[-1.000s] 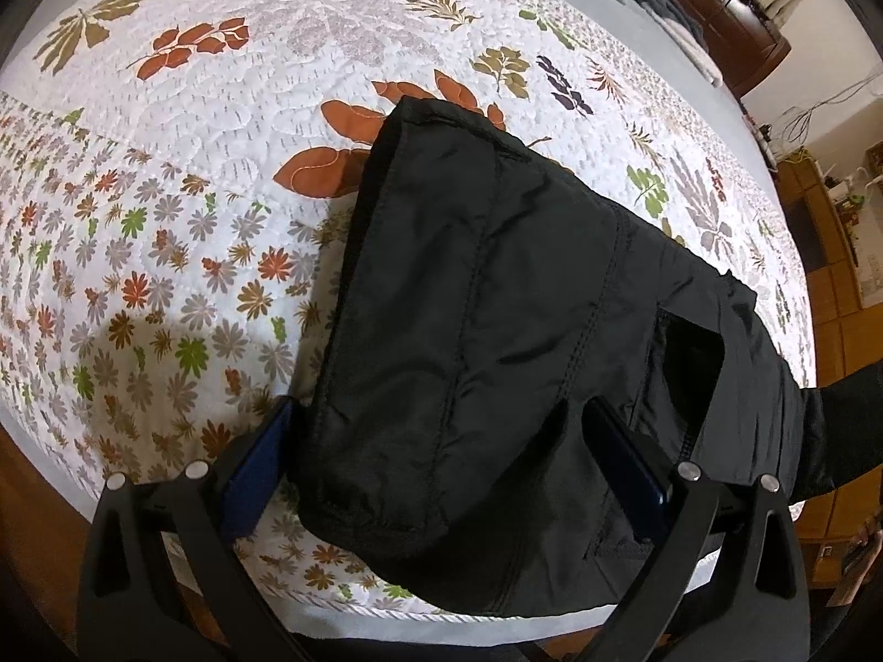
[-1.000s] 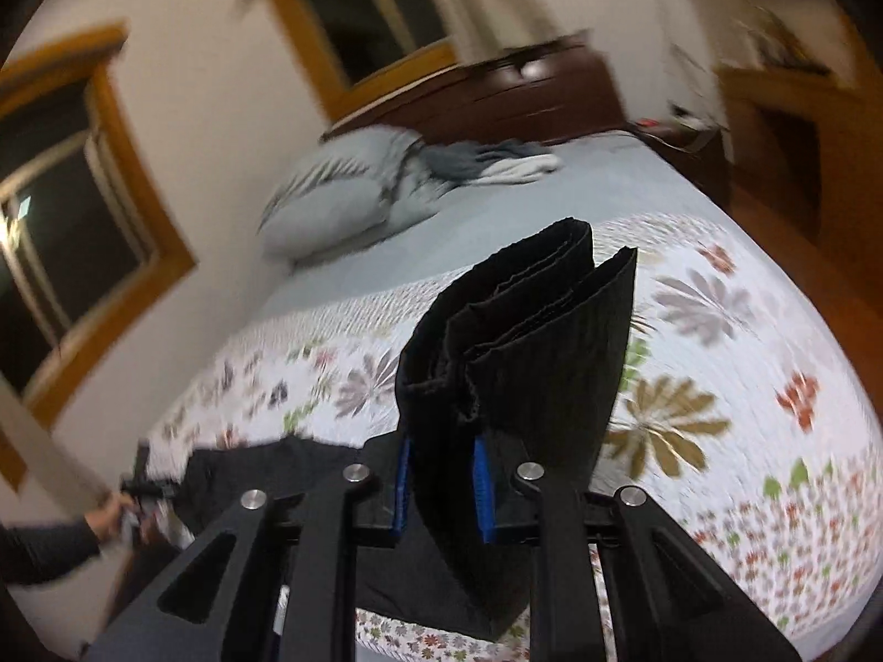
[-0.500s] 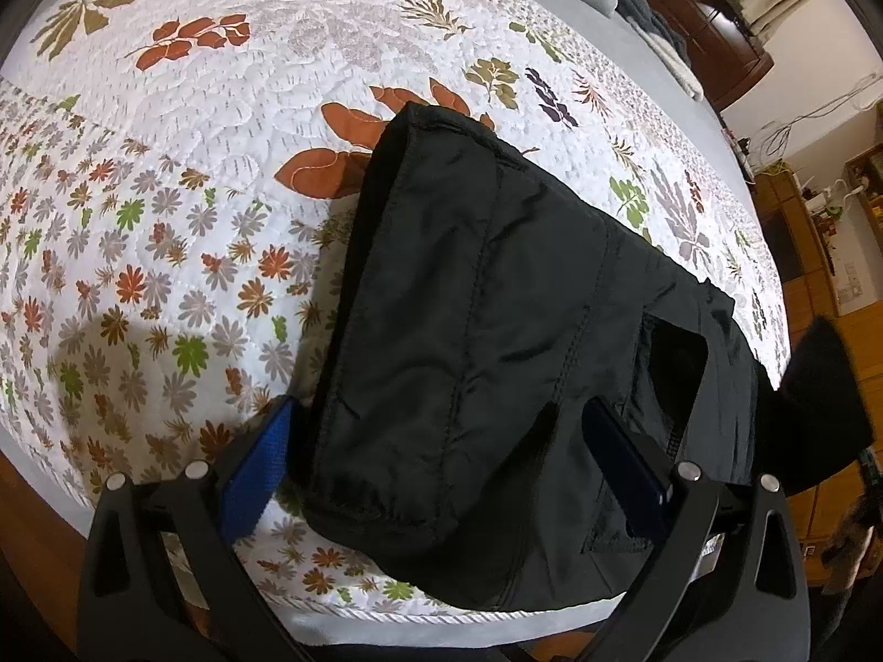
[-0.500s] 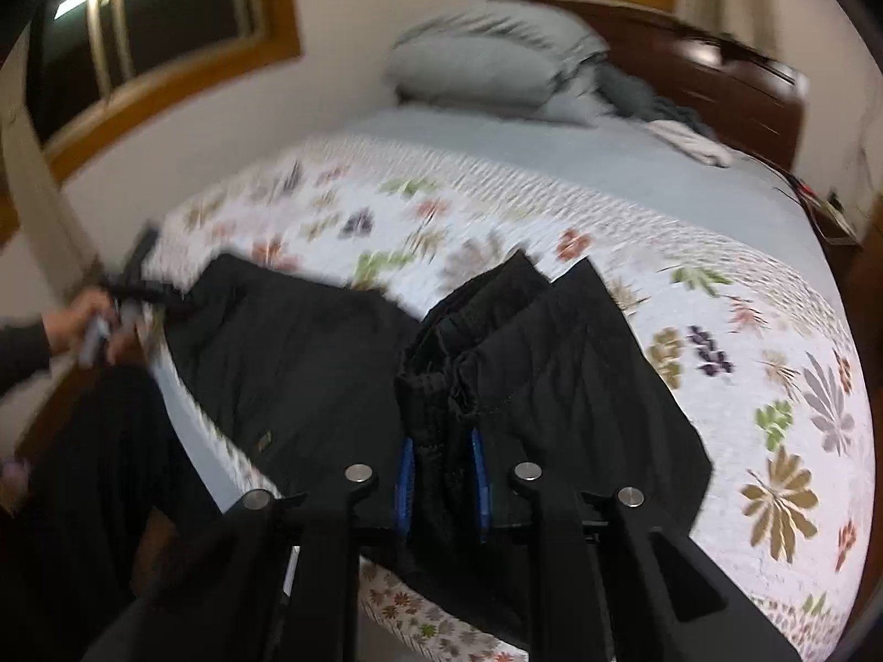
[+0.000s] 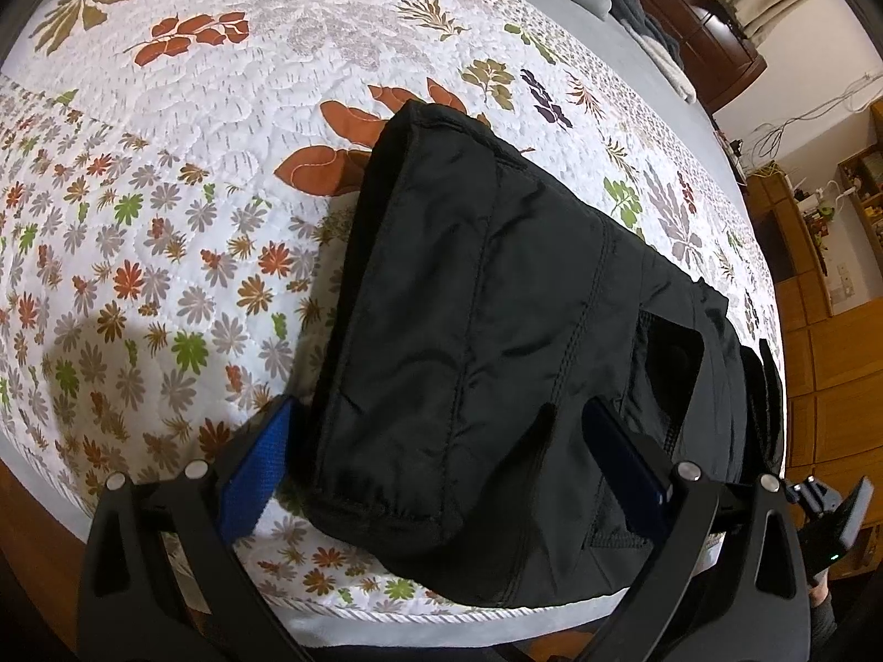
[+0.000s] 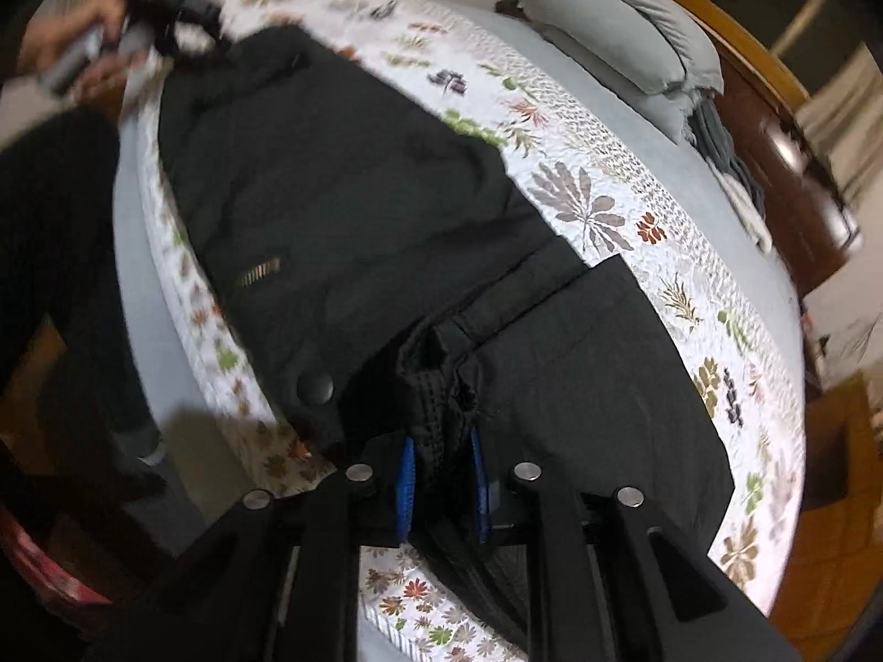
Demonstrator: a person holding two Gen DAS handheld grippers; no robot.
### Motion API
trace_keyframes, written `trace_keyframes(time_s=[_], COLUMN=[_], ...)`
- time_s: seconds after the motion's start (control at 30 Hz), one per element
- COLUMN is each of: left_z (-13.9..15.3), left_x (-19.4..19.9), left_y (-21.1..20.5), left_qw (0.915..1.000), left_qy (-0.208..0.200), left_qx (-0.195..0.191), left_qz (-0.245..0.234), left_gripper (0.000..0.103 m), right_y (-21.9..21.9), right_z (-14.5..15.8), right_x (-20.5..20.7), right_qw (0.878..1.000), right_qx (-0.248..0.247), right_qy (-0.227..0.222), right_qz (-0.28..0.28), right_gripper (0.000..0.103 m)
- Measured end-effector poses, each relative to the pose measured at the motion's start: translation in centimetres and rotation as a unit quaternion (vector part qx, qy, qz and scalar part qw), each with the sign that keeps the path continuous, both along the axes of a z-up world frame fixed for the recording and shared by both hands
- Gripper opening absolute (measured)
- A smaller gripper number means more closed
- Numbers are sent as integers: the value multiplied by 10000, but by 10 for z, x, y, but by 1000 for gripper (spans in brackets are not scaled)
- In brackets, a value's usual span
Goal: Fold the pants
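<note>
Black pants lie folded on a floral quilt near the bed's front edge. My left gripper stands wide open. Its blue pads straddle the near end of the folded legs without pinching them. In the right wrist view the pants stretch across the quilt, with a snap button and a zipper showing. My right gripper is shut on a bunched edge of the pants, low over the bed. A hand holds the left gripper at the far end.
A grey pillow and loose clothes lie at the head of the bed by a dark wooden headboard. The mattress edge is right under the left gripper. Wooden cabinets stand beyond the bed.
My right gripper swung the held fabric from upright in the air down over the pants onto the bed. The left gripper stayed open and barely moved.
</note>
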State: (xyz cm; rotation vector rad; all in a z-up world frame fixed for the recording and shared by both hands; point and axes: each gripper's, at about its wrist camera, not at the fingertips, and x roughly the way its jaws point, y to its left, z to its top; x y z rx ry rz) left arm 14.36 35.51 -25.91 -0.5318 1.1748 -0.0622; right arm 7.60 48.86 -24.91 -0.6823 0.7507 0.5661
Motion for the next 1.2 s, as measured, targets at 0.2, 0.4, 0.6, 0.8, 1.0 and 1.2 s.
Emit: trace_keyframes(time_s=[0.2, 0.4, 0.6, 0.8, 1.0, 1.2], left_z=[-1, -1, -1, -1, -1, -2], left_x=[-3, -5, -7, -9, -8, -6], left_y=[0, 3, 5, 9, 8, 6], left_qw=[10000, 9998, 9997, 9994, 9997, 9997], left_qy=[-52, -83, -103, -144, -89, -91], left_qx=[-33, -166, -201, -300, -235, -230], left_qz=[38, 34, -33, 8, 62, 70], left_gripper=[100, 100, 100, 100, 100, 100], right_y=[5, -62, -89, -63, -44, -41], right_z=[-1, 83, 71, 40, 21, 8], right_x=[-16, 71, 223, 263, 263, 269], right_qw=[9988, 9686, 9465, 9180, 9047, 9050], right_qx=[113, 2018, 1832, 1356, 848, 612], right_qy=[316, 1442, 2650, 3690, 4079, 4099], right_qz=[354, -145, -163, 521, 889, 957], right_gripper=[56, 86, 68, 68, 53, 60])
